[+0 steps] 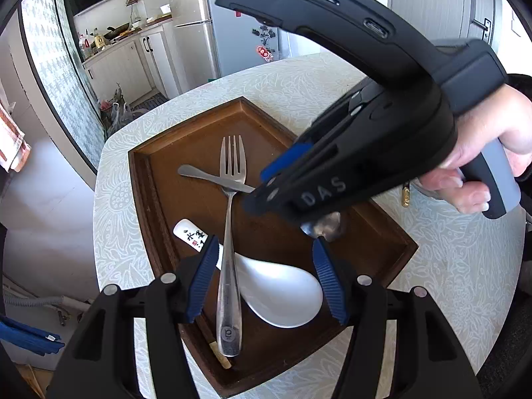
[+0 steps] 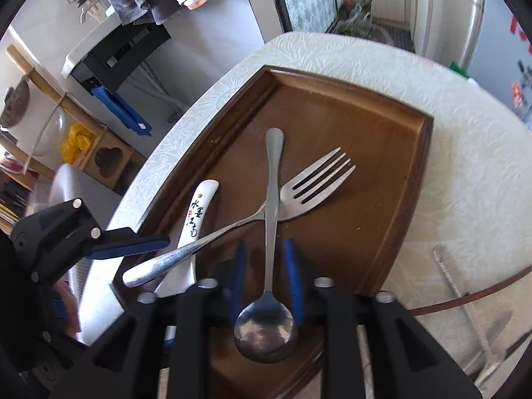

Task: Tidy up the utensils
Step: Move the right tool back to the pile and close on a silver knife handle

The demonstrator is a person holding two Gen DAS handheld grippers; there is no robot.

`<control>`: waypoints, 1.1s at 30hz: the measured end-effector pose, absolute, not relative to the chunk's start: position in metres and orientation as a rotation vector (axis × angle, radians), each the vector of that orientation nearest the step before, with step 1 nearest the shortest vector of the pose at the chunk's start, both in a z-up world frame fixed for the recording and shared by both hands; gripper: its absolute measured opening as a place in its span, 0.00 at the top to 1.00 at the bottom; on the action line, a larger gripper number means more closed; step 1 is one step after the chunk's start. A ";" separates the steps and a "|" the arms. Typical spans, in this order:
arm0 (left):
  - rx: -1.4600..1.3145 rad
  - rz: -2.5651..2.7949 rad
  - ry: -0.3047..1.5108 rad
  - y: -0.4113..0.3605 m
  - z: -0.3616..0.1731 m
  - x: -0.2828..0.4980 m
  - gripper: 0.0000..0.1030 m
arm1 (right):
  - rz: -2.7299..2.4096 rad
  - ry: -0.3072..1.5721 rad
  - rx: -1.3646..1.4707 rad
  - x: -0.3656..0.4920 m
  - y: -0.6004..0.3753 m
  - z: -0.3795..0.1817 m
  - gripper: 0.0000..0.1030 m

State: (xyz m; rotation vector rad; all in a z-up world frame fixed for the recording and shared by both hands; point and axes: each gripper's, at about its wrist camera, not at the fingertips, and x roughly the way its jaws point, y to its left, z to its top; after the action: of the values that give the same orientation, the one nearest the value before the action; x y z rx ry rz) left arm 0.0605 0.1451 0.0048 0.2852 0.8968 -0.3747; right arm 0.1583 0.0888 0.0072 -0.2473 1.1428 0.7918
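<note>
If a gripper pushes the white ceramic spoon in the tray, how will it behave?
The white ceramic spoon looks glazed and smooth, so it would probably slide easily on the wooden tray. The fork lies across its neck, so a push would likely shift the fork too. Being ceramic, it may chip if knocked hard.

Warm brown, silver and white set on pale green.

The dark brown wooden tray (image 1: 156,179) sits on a table (image 1: 113,199) covered in pale green cloth with a white leaf and flower pattern. A shiny silver steel fork (image 2: 316,179), a silver steel spoon (image 2: 271,232) and a glossy white ceramic spoon (image 1: 282,286) with black brush characters and a small red seal lie in it. Ribbed blue fingers (image 1: 327,276) sit on black gripper bodies.
</note>
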 end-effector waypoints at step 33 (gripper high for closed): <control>0.349 -0.554 0.852 0.039 0.004 0.065 0.29 | 0.936 0.884 -0.688 0.121 -0.146 -0.006 0.77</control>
State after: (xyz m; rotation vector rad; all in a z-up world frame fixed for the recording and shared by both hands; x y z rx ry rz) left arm 0.0650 0.0392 0.0040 0.3490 0.8522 -0.5540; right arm 0.1209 -0.1463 -0.0061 -0.6877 0.8845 0.9363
